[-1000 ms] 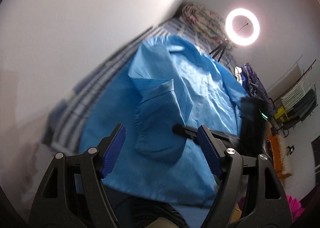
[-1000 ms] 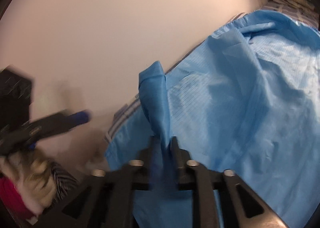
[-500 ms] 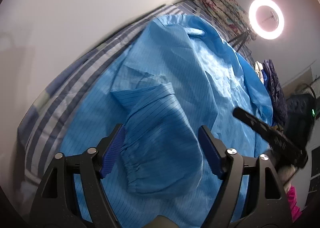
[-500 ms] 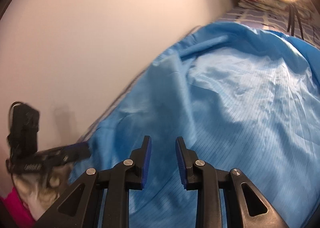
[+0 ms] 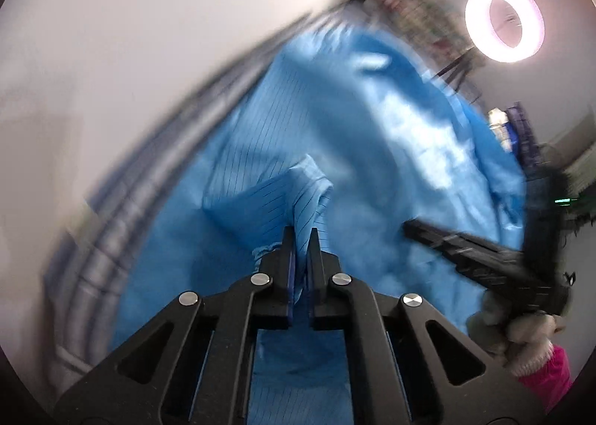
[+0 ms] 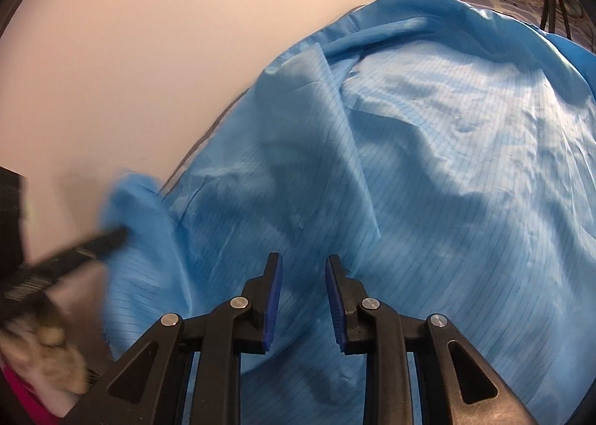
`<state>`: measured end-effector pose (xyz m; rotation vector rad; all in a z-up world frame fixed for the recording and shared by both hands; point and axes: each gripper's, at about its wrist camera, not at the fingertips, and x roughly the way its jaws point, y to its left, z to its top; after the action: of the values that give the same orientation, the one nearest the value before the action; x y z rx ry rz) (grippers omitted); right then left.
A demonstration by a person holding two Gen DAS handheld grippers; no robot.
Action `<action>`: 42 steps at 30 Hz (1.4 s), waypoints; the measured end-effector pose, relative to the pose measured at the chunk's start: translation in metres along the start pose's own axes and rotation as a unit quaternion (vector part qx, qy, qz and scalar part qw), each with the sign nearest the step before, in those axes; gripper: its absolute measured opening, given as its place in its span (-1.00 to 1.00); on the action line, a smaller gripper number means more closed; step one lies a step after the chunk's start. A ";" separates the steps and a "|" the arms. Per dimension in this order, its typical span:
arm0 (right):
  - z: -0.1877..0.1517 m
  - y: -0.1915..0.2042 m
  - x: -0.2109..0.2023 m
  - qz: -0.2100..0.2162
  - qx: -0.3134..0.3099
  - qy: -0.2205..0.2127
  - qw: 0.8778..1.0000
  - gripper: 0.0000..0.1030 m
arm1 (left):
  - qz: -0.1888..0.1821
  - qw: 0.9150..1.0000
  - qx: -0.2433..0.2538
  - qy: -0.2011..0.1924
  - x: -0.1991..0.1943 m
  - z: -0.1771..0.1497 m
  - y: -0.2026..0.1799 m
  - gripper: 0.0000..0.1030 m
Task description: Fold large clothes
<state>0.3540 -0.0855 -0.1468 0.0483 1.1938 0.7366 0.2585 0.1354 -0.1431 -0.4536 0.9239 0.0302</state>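
Fingers of the left gripper are clamped on a blue garment sleeve; the right gripper is held narrowly parted, angled down over the cloth

The left gripper is clamped on the sleeve of a blue garment, a fold of cloth pinched between its blue pads. The garment lies spread over a striped bed cover beside a pale wall. At the right, the right gripper hovers above the cloth, with a ring light glowing beyond.
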 end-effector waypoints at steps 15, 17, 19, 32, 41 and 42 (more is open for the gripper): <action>0.036 0.074 0.079 0.153 0.045 0.017 0.987 -0.51 | 0.005 0.971 0.186 -0.153 -0.139 0.010 -0.059 -0.99; 0.029 0.066 0.058 0.143 0.027 0.008 0.989 -0.36 | 0.002 0.971 0.194 -0.139 -0.135 -0.001 -0.059 -0.99; 0.024 0.046 0.033 0.121 0.026 -0.006 0.992 -0.29 | -0.009 0.971 0.204 -0.122 -0.130 -0.016 -0.059 -0.99; 0.121 0.015 0.003 0.103 0.085 -0.048 0.990 0.17 | -0.033 0.962 0.266 -0.057 -0.109 -0.091 -0.080 -0.99; 0.135 0.022 0.019 0.084 0.066 -0.037 0.994 -1.00 | -0.027 0.962 0.267 -0.047 -0.109 -0.100 -0.077 -1.00; 0.129 0.018 0.005 0.076 0.058 -0.045 0.994 -1.00 | -0.030 0.962 0.269 -0.045 -0.109 -0.102 -0.077 -1.00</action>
<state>0.4560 -0.0252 -0.0926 0.2688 1.1533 0.7891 0.1312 0.0438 -0.0831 0.0267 0.7895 -0.2494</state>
